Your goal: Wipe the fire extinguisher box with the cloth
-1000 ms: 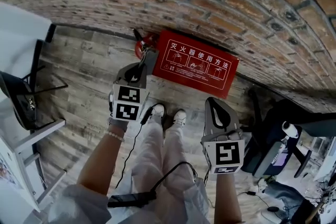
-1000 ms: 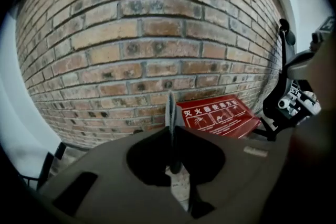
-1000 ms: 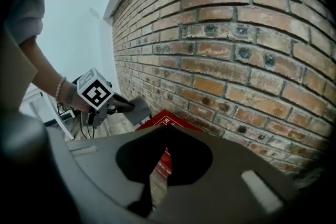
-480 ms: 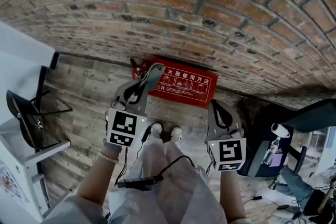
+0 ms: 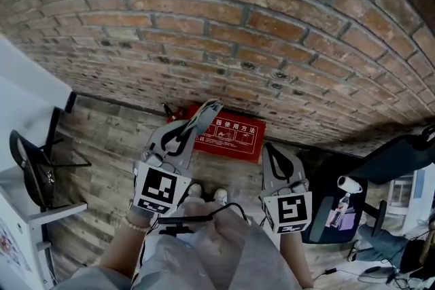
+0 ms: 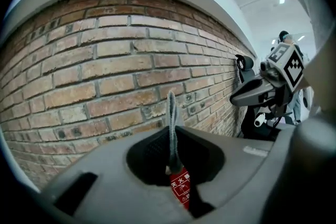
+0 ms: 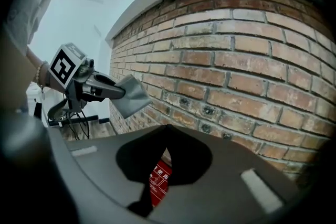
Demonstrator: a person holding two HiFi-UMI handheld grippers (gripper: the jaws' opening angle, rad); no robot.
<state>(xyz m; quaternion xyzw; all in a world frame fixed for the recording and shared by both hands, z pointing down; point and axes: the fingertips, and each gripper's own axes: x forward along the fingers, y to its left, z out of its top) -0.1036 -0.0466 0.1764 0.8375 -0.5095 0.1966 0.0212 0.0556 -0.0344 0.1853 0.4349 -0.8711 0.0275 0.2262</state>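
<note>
The red fire extinguisher box [image 5: 231, 134] with white print lies on the wooden floor against the brick wall. A red extinguisher top [image 5: 171, 112] shows at its left end. My left gripper [image 5: 202, 115] is shut on a grey cloth [image 5: 206, 112] and hangs above the box's left part, apart from it. In the left gripper view the cloth [image 6: 171, 119] stands edge-on between the jaws, with the box [image 6: 181, 190] far below. My right gripper [image 5: 272, 151] is shut on nothing, held over the floor right of the box. The right gripper view shows the box [image 7: 159, 182] and the cloth [image 7: 134, 96].
A brick wall [image 5: 272, 44] fills the background. A white desk [image 5: 20, 98] and a black stand [image 5: 37, 166] are at the left. A black office chair [image 5: 380, 166] stands at the right. The person's legs and shoes [image 5: 204, 195] and a cable are below the grippers.
The head view has tilted up and drawn back, so the box looks smaller and farther off. Both grippers have risen with it. The left one still holds the cloth.
</note>
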